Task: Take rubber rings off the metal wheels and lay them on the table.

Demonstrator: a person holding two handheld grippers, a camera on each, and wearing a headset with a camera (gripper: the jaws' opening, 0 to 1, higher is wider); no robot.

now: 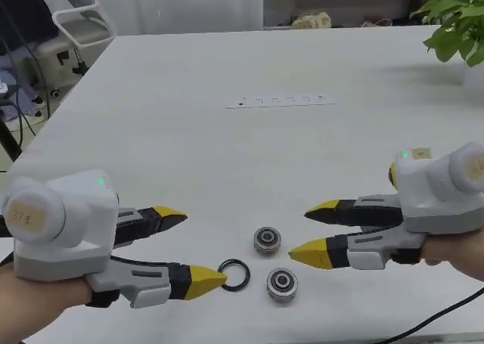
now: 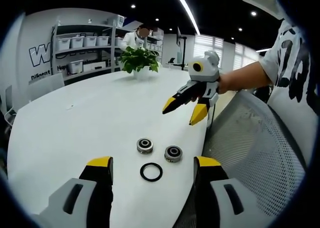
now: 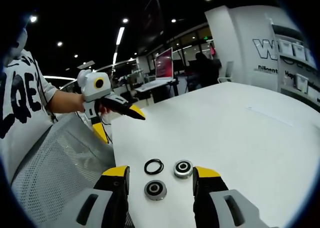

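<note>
I hold my left hand-held gripper point(image 1: 204, 249) and right hand-held gripper point(image 1: 299, 232) spread; rubber ring point(image 1: 234, 274) and metal wheels point(image 1: 267, 240) point(image 1: 282, 283) lie by the bench's point(image 1: 227, 155) near edge.

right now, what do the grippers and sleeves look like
Left gripper and right gripper: pale grey boxy bodies, green light, black jaws with yellow pointed ends. Black cable by the right one. White short-sleeved shirt, black lettering.

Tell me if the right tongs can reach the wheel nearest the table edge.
Likely yes: the right tongs, open, are close beside that wheel with nothing between them; the loose rubber ring lies on its other side.
</note>
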